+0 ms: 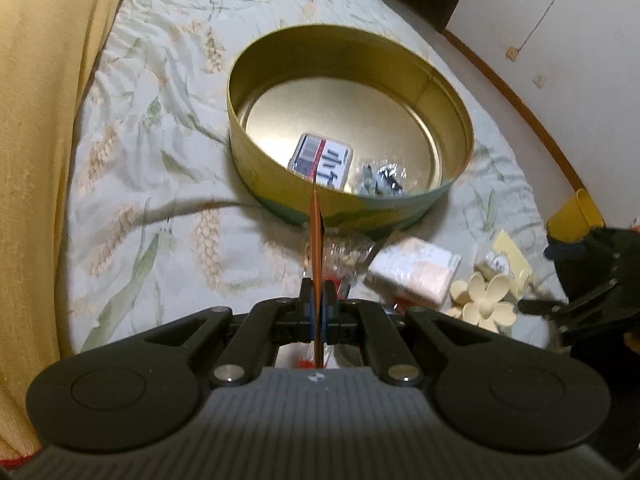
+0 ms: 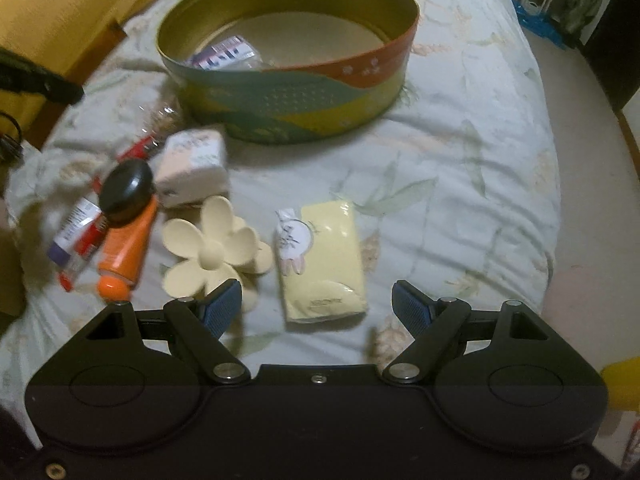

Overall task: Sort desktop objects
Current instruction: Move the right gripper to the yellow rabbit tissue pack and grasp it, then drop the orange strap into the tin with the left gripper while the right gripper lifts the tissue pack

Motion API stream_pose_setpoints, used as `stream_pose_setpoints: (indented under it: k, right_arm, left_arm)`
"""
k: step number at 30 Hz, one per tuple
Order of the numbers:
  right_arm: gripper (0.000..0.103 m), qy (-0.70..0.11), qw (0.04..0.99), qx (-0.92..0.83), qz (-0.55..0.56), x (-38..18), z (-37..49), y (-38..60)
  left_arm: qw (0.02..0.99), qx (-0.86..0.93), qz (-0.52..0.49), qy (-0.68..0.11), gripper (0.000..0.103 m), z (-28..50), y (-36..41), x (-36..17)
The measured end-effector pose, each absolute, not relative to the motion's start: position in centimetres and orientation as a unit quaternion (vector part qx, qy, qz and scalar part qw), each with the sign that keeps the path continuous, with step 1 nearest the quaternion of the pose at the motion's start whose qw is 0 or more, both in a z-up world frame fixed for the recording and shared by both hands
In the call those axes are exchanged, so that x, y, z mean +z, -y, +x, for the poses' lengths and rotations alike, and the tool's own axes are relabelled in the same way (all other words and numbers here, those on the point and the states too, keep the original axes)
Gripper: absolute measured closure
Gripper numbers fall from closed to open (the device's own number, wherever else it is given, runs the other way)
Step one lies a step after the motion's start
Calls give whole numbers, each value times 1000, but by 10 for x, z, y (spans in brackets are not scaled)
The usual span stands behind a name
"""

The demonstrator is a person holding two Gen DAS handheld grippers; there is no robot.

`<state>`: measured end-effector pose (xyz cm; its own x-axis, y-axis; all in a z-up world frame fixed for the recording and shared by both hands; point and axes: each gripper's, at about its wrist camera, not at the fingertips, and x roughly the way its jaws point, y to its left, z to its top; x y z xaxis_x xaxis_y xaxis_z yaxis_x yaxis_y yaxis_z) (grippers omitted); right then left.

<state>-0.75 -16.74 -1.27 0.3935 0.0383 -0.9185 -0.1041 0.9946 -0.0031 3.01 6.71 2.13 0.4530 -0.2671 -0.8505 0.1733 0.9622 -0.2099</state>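
Left wrist view: the left gripper (image 1: 319, 300) is clamped tight on one thin orange-brown stick (image 1: 316, 248), whose tip reaches the near wall of one round tin (image 1: 448, 92). The tin stands open on a leaf-print bedcover (image 1: 160, 128). Inside it lie two items: one white barcoded packet (image 1: 322, 160) and one crinkled clear wrapper (image 1: 380, 178). Outside, near the tin, lie one clear packet (image 1: 344, 252), one pink-and-white pack (image 1: 416, 270), one cream flower hair clip (image 1: 480, 304) and one pale yellow pack (image 1: 508, 256), partly hidden. The right gripper (image 1: 576, 308) shows at the right edge.

Right wrist view: the right gripper (image 2: 318, 310) stands wide open, holding nothing, its pads either side of the yellow tissue pack (image 2: 324, 256). The hair clip (image 2: 212, 248) lies just beside the left pad. Further left, crowded together: one orange tube (image 2: 124, 248), one black oval object (image 2: 126, 192), one red-and-white tube (image 2: 80, 232), one pink-and-white pack (image 2: 194, 164). The tin (image 2: 296, 96) sits beyond.
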Motion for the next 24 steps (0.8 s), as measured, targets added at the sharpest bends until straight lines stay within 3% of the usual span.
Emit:
stream_pose_setpoints:
  k: [11, 16, 18, 24]
  right_arm:
    - [32, -560, 827, 36, -31, -37, 17, 170]
    - [44, -573, 818, 37, -23, -48, 27, 171]
    - [57, -570, 820, 35, -22, -47, 27, 172]
    - [58, -562, 827, 36, 11, -35, 24, 185]
  left_arm:
    - [863, -128, -47, -487, 99, 44, -63, 38]
    - [871, -129, -33, -473, 99, 57, -57, 48]
    - [873, -130, -27, -469, 99, 64, -54, 53]
    - [873, -136, -20, -469, 99, 80, -44, 58]
